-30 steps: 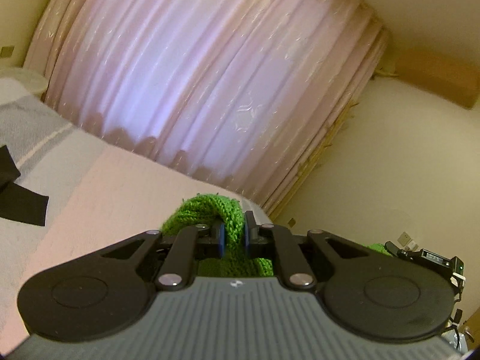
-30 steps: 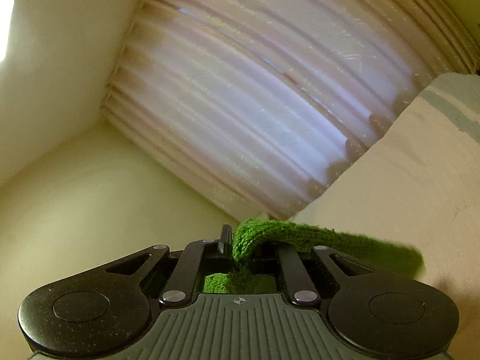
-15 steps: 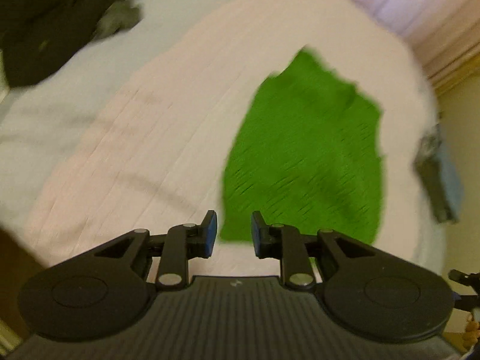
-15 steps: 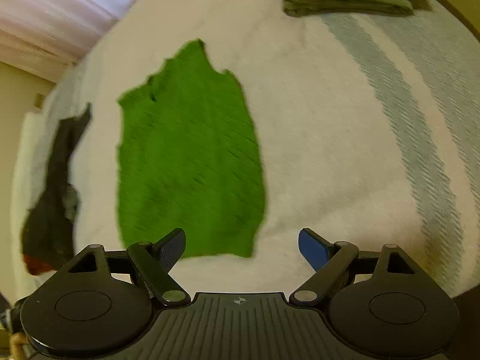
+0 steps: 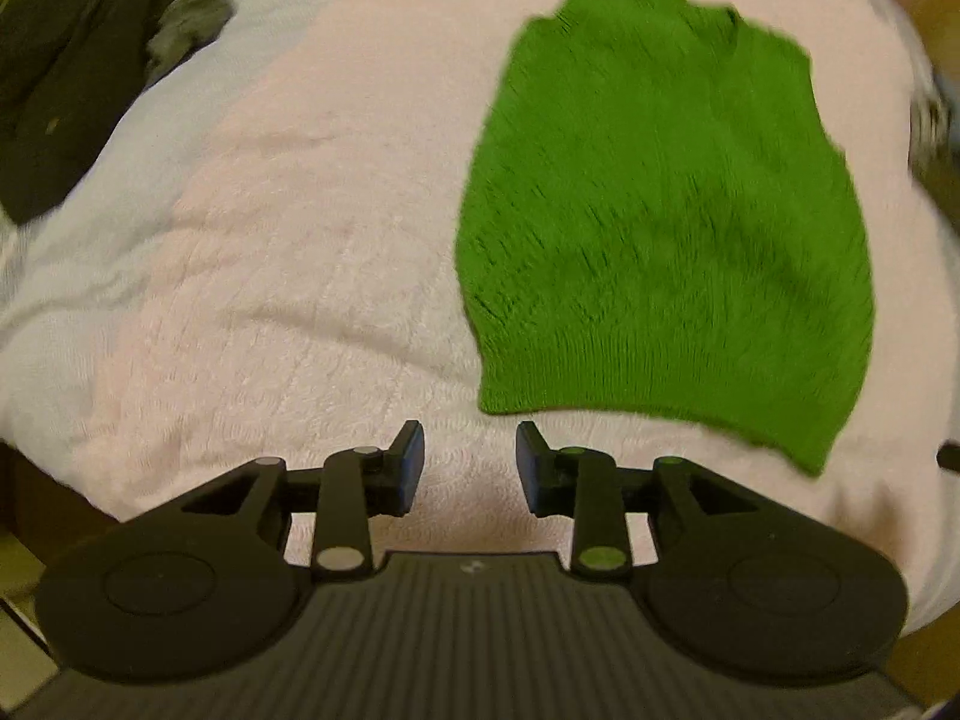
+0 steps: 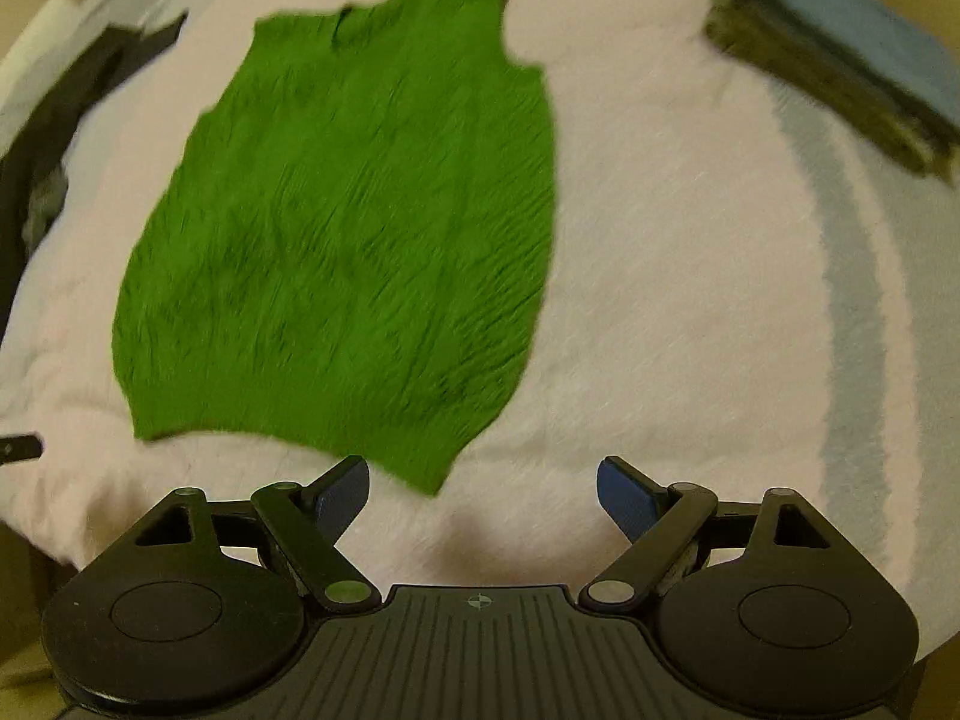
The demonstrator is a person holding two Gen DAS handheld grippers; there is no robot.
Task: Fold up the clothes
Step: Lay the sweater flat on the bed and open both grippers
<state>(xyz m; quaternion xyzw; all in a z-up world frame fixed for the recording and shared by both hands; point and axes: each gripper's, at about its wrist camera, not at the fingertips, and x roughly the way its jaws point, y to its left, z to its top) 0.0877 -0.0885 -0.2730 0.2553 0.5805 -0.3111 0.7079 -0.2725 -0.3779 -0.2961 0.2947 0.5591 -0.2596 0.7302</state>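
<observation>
Dim warm light — motion blur, fisheye-bent edges

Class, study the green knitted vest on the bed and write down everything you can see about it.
The green knitted vest is a sleeveless bright green garment with a ribbed-looking, chunky knit, a neck opening at the far end and a straight hem nearest the cameras. It lies spread flat, unfolded, on the pale pink bedspread. Neither the left gripper nor the right gripper touches it; both are open, just short of the hem.

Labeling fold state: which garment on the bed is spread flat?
The green knit vest. The blue and olive pieces are stacked folded; the dark clothes are heaped.
</observation>
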